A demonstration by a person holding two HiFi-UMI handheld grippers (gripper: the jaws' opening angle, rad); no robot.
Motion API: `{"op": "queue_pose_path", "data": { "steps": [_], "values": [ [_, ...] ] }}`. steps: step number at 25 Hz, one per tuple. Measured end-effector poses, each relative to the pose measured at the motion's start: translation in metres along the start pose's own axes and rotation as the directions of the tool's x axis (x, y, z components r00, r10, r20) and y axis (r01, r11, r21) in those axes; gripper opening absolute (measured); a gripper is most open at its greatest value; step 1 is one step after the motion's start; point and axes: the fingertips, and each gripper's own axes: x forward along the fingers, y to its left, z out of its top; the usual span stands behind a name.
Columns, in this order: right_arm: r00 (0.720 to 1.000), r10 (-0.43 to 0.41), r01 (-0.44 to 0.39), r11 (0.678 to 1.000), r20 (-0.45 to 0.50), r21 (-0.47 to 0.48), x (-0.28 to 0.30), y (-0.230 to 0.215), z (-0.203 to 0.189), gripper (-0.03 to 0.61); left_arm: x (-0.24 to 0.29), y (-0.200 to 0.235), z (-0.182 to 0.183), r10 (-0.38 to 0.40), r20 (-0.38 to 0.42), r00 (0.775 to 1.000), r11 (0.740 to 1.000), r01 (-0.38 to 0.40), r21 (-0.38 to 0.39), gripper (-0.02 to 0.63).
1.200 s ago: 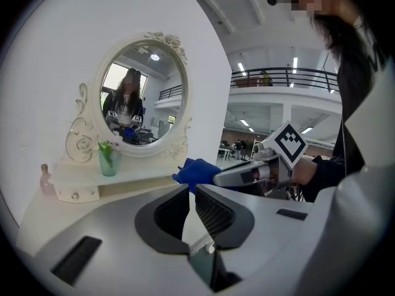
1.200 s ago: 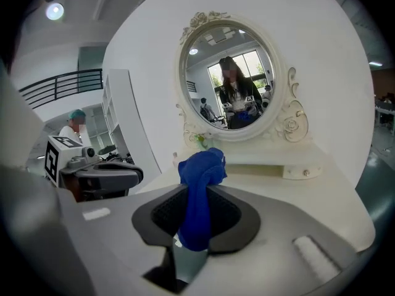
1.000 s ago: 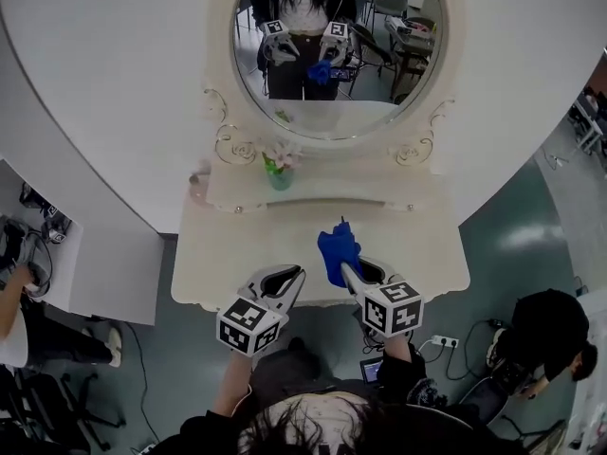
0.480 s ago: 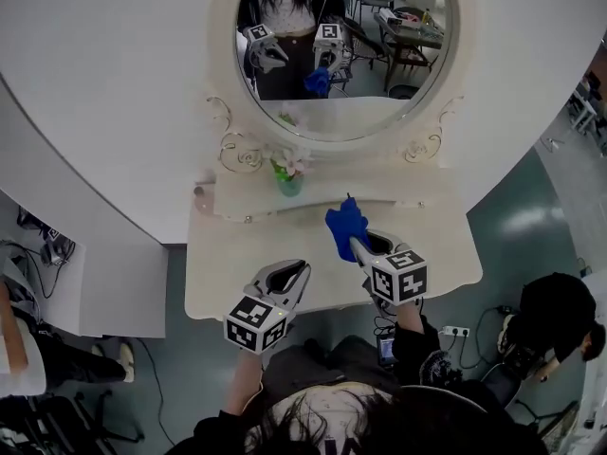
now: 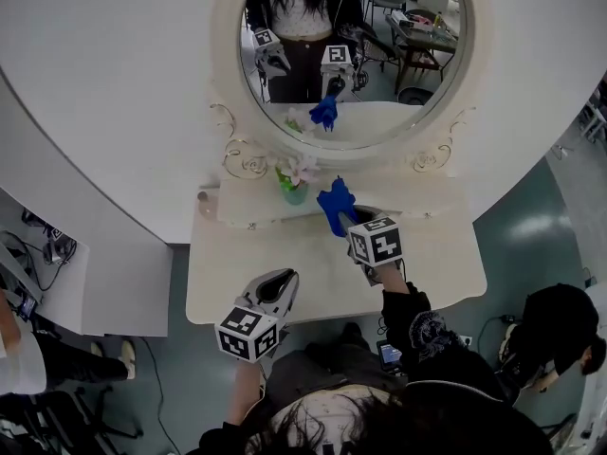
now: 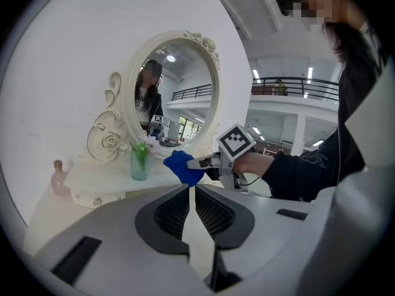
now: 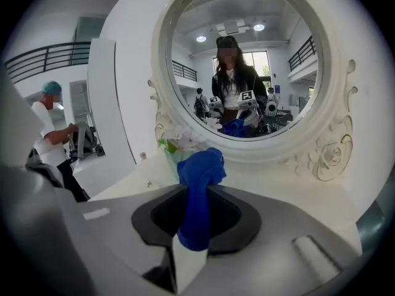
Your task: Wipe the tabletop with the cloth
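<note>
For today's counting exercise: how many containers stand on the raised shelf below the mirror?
2: a green vase of flowers left of centre, a small pink bottle at the left end. The blue cloth may hide more.

Covered, cropped and blurred around the two grippers

In the right gripper view, the crumpled blue cloth (image 7: 200, 174) drops between the closed jaws of the right gripper (image 7: 197, 196), and its lower end is lost there. Just behind the cloth, the green glass vase of flowers (image 7: 171, 159) is half covered. In the head view, the cream-framed oval mirror (image 5: 398, 74) beyond that gripper is cut off by the top edge. Far left of the left gripper (image 6: 188, 190), a small pink bottle (image 6: 58, 177) is too blurred for detail.
</note>
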Motion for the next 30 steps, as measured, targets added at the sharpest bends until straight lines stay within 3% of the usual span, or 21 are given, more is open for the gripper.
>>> {"op": "queue_pose_path", "data": {
  "steps": [9,16,30],
  "values": [
    [0.995,0.002,-0.012,0.995,-0.102,-0.1,0.081,-0.018,-0.006,0.087,0.007,0.002,-0.008,0.09,-0.031,0.995,0.995,-0.091,-0.036,0.008],
    [0.987,-0.043,-0.015,0.936,-0.157,-0.352,0.1,-0.043,-0.029,0.088,0.029,-0.004,-0.008,0.112,-0.063,0.992,0.993,-0.114,-0.032,0.008],
    [0.976,-0.18,0.131,0.936,-0.124,-0.326,0.037,-0.188,-0.056,0.087,0.117,-0.064,0.004,0.008,-0.104,0.995,0.999,-0.005,0.033,0.008]
  ]
}}
